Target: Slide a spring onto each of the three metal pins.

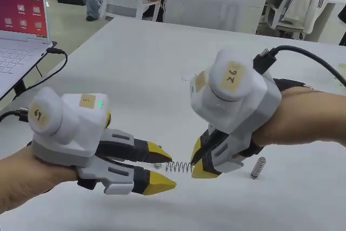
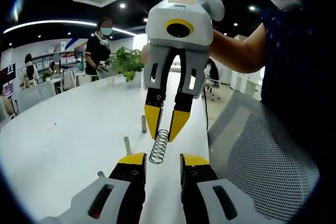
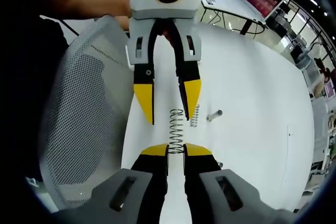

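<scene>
Ahead of the right tool, clamped on one end, a spring reaches toward the left tool (jaws apart).

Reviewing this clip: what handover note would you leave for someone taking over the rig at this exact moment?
The right gripper is shut on one end of a spring, held roughly level.
The left gripper is open, with its jaws either side of the spring's free end and not gripping.
The far pin stands upright and seems to carry a spring already. A bare pin stands near it, and a short pin sits by the left jaws.
Done: apparently one pin. Left: two pins.
</scene>
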